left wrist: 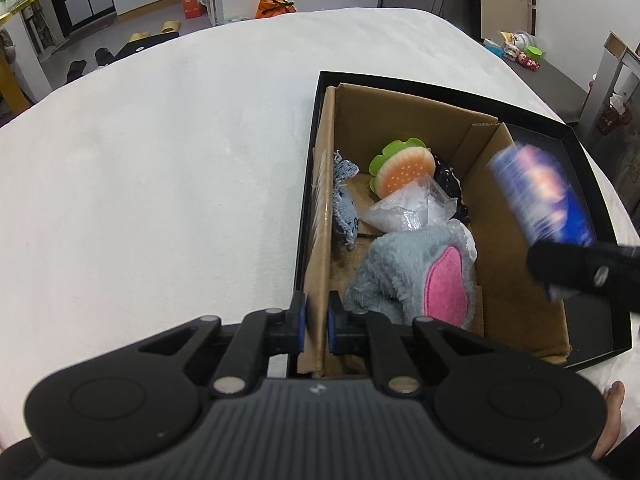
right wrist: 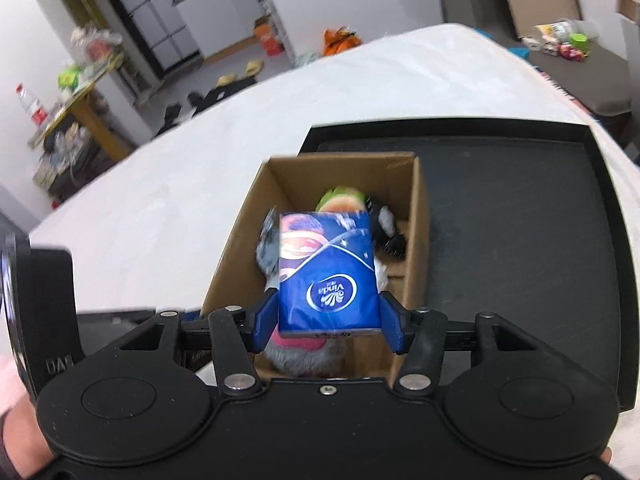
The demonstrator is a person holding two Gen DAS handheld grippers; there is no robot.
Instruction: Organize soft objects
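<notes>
A cardboard box (left wrist: 404, 120) sits in a black tray (left wrist: 440, 84) on a white bed. It holds a burger plush (left wrist: 404, 170), a grey plush with a pink patch (left wrist: 416, 276), a denim toy (left wrist: 346, 208) and a clear plastic bag (left wrist: 412, 208). My left gripper (left wrist: 316, 318) is shut on the box's left wall. My right gripper (right wrist: 328, 320) is shut on a blue tissue pack (right wrist: 328, 268) and holds it above the box (right wrist: 416, 216). The pack shows blurred in the left wrist view (left wrist: 540, 196).
The white bed (left wrist: 160, 160) spreads left of the tray (right wrist: 520, 220). Beyond it the floor holds slippers, an orange bag (left wrist: 276, 5) and a small box. A grey bench with toys (left wrist: 524, 50) stands at the far right.
</notes>
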